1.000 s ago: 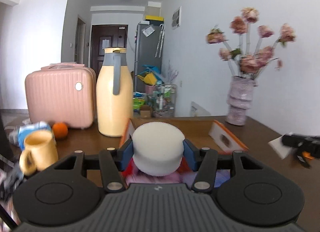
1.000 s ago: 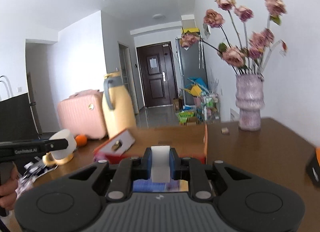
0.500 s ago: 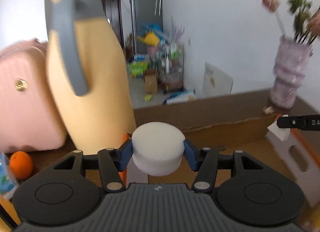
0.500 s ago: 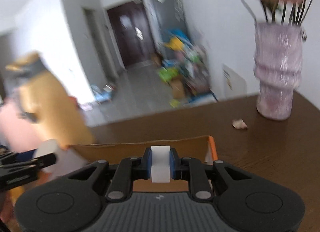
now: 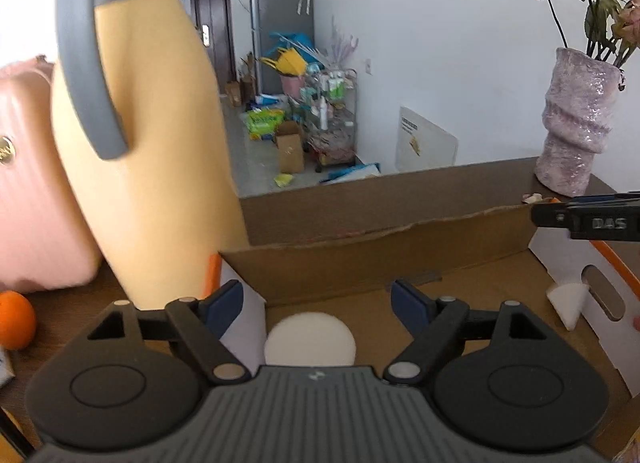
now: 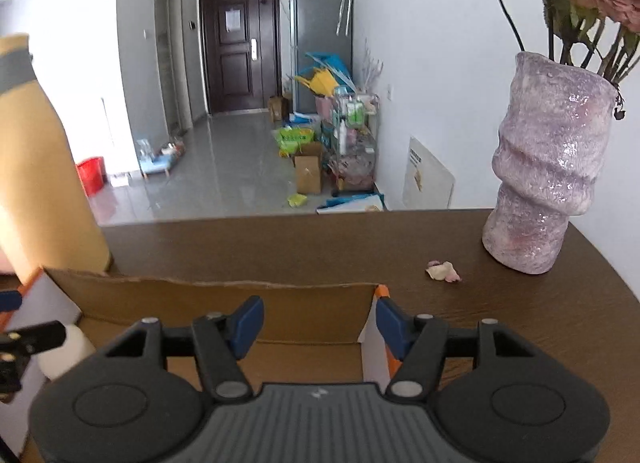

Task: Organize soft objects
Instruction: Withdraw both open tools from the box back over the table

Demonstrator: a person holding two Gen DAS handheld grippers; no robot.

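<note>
My left gripper [image 5: 316, 297] is open above the cardboard box [image 5: 360, 259]. A round white sponge [image 5: 310, 339] lies on the box floor just below it, free of the fingers. A small white wedge sponge [image 5: 568, 299] rests against the box's right wall, below the tip of the other gripper [image 5: 592, 221]. My right gripper [image 6: 320, 323] is open and empty over the box's right end [image 6: 304, 319]. The round sponge [image 6: 66, 351] shows at the left in the right wrist view, behind the left gripper's tip [image 6: 28, 339].
A tall yellow thermos [image 5: 136, 143] stands close to the box's left. A pink suitcase [image 5: 36, 191] and an orange [image 5: 14, 319] are farther left. A purple vase [image 6: 548, 183] with flowers stands at the right on the brown table [image 6: 500, 303], with a fallen petal [image 6: 442, 271].
Both grippers opened and let go of their sponges. The round sponge dropped to the box floor and the white block left the right gripper. Both grippers moved forward over the box.
</note>
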